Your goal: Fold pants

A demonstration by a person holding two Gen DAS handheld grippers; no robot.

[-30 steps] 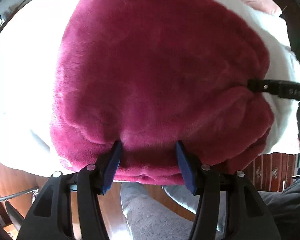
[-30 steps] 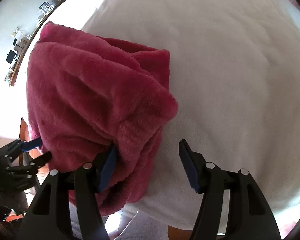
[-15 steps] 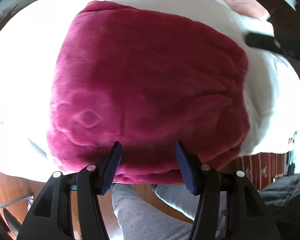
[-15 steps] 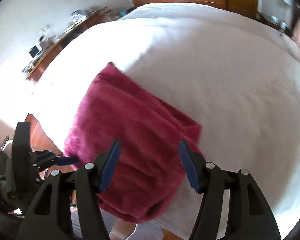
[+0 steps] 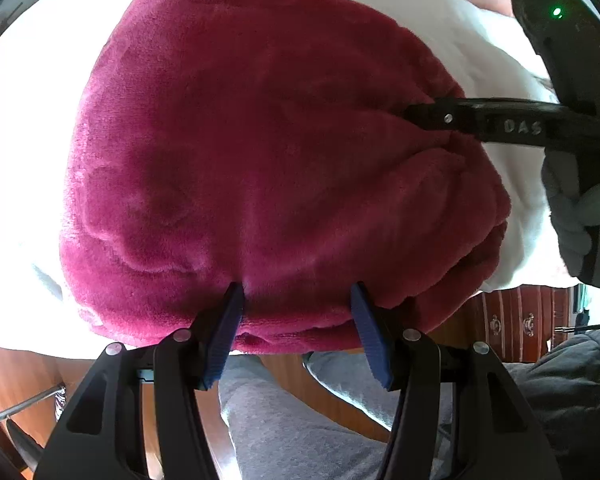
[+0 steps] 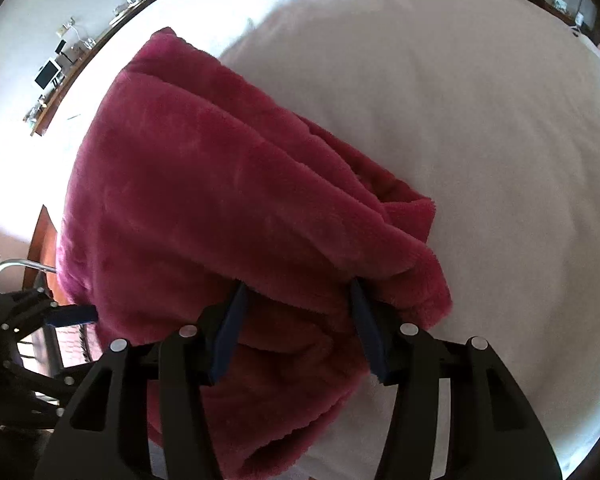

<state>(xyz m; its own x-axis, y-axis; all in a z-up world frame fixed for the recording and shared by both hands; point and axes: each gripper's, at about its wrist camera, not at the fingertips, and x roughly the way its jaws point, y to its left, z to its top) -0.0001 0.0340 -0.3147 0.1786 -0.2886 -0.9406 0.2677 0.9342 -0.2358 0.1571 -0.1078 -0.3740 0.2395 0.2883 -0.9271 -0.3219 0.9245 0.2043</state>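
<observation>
A thick, plush magenta fleece pair of pants (image 5: 268,168), folded into a layered bundle, lies on the white bedspread (image 5: 16,152) at the near edge of the bed and serves as the landmark here. To the left of the pants in the right wrist view, a long wooden shelf (image 6: 80,64) with small cluttered items runs along the pale wall beyond the bed.

At the near left edge of the pants, the left gripper (image 5: 298,304) has its two blue-padded fingers (image 5: 224,332) spread apart, with their tips pressed against the overhanging front fold of the fleece; no cloth is pinched between them. In the right wrist view the same tool appears at the lower left corner of the pants, one blue pad (image 6: 74,315) touching the fabric edge. Below the pants, the person's grey-trousered legs (image 5: 300,420) and the wooden floor (image 5: 16,380) show.

At the right side of the pants, the right gripper (image 6: 298,300) also stands spread, its blue fingers (image 6: 364,332) reaching under the upper folded layer so that the fleece drapes over and between them; they are not pressed together on it. The loose lower layers hang down past the bed edge beneath this tool. From the left wrist view, one black finger (image 5: 452,118) of the right gripper rests against the right side of the pants, held by a grey-gloved hand (image 5: 580,208). Below and right of the pants, a dark wooden drawer cabinet (image 5: 520,324) with metal handles stands beyond the bed corner.
</observation>
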